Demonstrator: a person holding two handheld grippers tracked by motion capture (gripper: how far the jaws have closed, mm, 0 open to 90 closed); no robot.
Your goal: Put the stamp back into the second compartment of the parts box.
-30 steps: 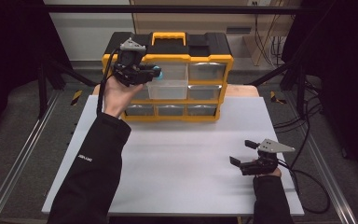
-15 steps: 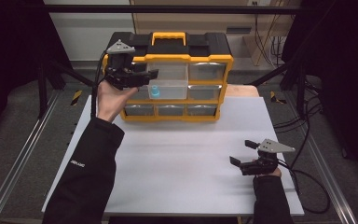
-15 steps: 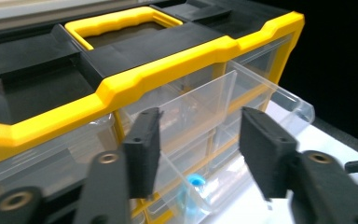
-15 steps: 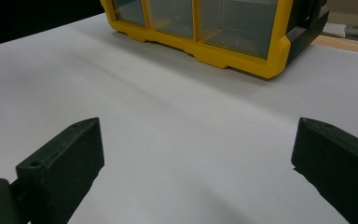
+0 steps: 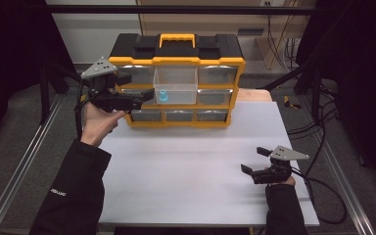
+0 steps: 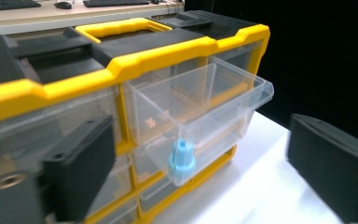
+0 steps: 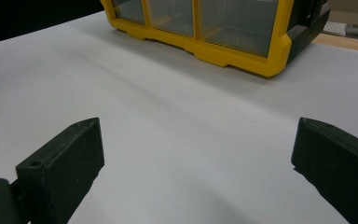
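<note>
**Clear plastic drawer stands pulled out of yellow organizer**

Clear plastic, the middle drawer [image 5: 175, 84] of the top row juts out from the front of the yellow-and-black organizer [image 5: 176, 81], which stands at the far edge of the white table [image 5: 186, 166]. A small blue piece [image 5: 162, 95] sits at the drawer's front wall; in the left gripper view it appears to lie inside, at the front lower corner, though the clear wall makes that hard to settle. The left gripper [image 5: 144, 95], held up just to the left of the organizer's front, points across at the drawer. Its jaws have just been opening and now stand spread wide, with nothing pressed between them; the drawer and the blue piece lie beyond the pads. The right gripper [image 5: 253, 161] rests low over the table, well apart from the organizer on its near right side, its jaws also spread and empty.
</note>
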